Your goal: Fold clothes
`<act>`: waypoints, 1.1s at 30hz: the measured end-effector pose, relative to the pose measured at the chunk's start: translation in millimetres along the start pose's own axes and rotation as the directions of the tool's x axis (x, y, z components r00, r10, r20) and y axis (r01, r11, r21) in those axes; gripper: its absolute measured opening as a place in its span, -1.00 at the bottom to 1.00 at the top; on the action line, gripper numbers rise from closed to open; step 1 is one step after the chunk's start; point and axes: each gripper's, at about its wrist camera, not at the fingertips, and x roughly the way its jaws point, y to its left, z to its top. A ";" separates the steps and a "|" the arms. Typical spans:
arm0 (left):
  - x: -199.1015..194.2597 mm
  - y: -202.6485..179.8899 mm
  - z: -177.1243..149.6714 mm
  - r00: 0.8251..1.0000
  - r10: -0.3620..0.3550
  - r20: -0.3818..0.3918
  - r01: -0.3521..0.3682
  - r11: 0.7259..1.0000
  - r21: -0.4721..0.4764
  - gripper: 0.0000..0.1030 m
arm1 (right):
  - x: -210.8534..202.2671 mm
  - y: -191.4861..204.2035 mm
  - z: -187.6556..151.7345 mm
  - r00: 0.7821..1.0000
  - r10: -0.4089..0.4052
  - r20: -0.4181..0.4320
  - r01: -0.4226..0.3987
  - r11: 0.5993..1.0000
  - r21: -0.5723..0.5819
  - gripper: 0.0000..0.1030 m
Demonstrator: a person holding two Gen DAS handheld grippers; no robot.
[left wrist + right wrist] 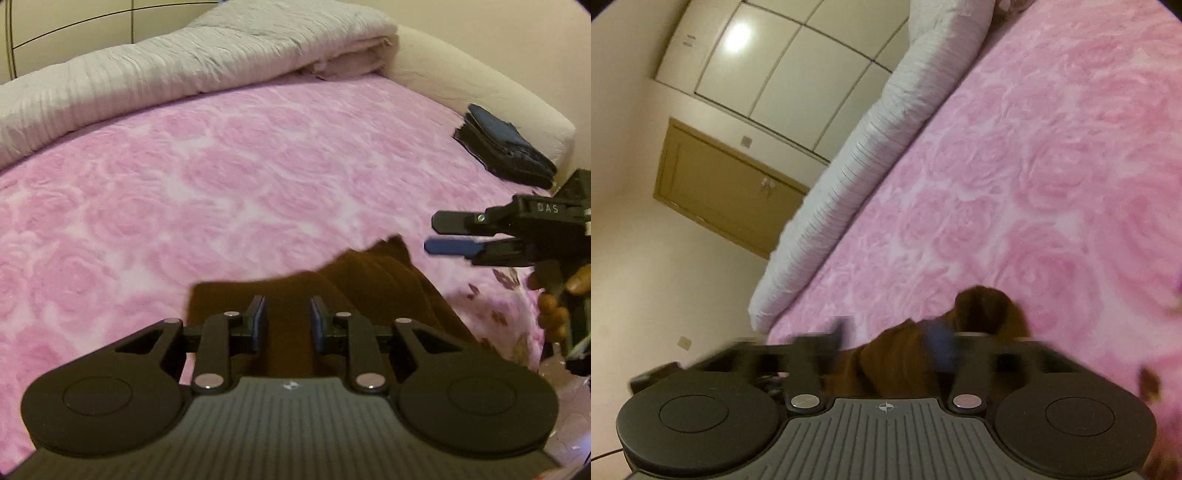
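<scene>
Two grippers work over a brown garment (332, 291) lying at 6 o'clock on the bed's pink rose-patterned cover (221, 177). The left gripper (287, 323) is clenched partway, its blue pads straddling brown cloth; whether they pinch it cannot be told. The right gripper (448, 234), at 3 o'clock, stands released and empty. A folded dark-blue garment (506, 147) rests at 2 o'clock.

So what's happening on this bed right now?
A person is folding clothes with two handheld grippers. The left gripper has its fingers on either side of a dark brown cloth garment on the pink rose-patterned bedspread. The right gripper hovers open beside it. A folded dark blue garment lies further back.
</scene>
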 end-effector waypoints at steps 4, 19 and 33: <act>4.9 14.8 4.2 0.999 0.016 -0.032 -0.017 1.000 -0.009 -0.61 | 24.4 -12.3 3.0 0.996 -0.016 -0.088 0.017 1.000 0.005 0.62; 8.2 32.9 10.9 0.999 -0.003 -0.033 0.003 1.000 -0.005 -0.61 | 17.1 -0.1 22.9 0.993 0.025 -0.118 -0.024 1.000 0.007 0.33; 6.8 53.6 12.4 0.999 0.005 -0.049 -0.008 0.998 -0.058 -0.61 | 58.8 -15.6 21.1 0.972 0.030 -0.235 -0.022 0.999 0.038 -0.39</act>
